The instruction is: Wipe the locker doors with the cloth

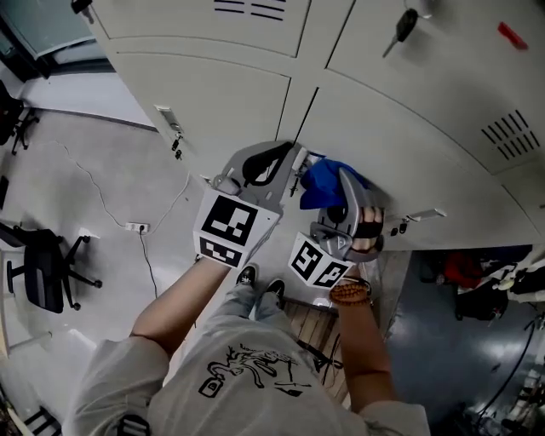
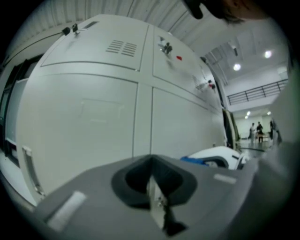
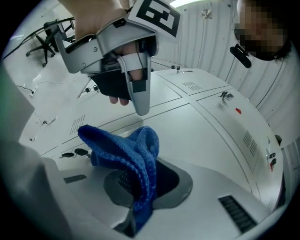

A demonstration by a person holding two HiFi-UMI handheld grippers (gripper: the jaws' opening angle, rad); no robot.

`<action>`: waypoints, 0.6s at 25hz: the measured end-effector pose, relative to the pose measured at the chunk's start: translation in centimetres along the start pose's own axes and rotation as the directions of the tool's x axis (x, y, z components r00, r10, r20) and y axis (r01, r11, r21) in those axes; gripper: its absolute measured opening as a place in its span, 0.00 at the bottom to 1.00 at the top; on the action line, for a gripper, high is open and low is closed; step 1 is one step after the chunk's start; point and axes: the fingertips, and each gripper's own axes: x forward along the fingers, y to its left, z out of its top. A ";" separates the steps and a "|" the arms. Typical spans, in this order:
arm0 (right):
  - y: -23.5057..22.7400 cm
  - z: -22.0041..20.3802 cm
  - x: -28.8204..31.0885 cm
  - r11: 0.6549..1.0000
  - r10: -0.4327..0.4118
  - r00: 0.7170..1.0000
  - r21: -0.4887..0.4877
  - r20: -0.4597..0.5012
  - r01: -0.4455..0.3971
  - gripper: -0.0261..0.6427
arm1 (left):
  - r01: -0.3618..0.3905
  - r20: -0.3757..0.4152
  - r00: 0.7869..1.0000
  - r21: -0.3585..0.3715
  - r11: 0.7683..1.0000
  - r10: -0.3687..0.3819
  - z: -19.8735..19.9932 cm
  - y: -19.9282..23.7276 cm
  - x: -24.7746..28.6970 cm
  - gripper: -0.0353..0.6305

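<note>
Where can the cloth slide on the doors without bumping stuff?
Left door, between latch and middle seam, is bare. Right door, between key and vents, too. Crowded where the left gripper and right gripper meet by the cloth.

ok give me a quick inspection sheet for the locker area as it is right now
surface: pale locker doors, all shut
job's things: blue cloth, bunched, close to the doors; contact cannot be told
clutter: key hanging in a door; small red tag on another
grippers: right gripper claw shut on the cloth; left gripper claw shut, empty, just beside it
cables: thin cable across the floor to a socket strip
surroundings: office chair at the left
</note>
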 end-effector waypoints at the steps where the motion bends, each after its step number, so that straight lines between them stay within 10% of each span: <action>1: 1.0 -0.5 -0.1 1.000 0.015 1.000 0.006 -0.009 -0.015 0.08 | -0.003 -0.006 1.000 -0.002 1.000 0.003 -0.7 0.1 0.1 0.06; 15: 16.2 -3.7 -0.2 0.974 0.224 0.974 0.019 -0.032 -0.224 0.08 | -0.036 -0.119 0.993 -0.072 0.997 0.027 -11.3 1.2 -0.1 0.06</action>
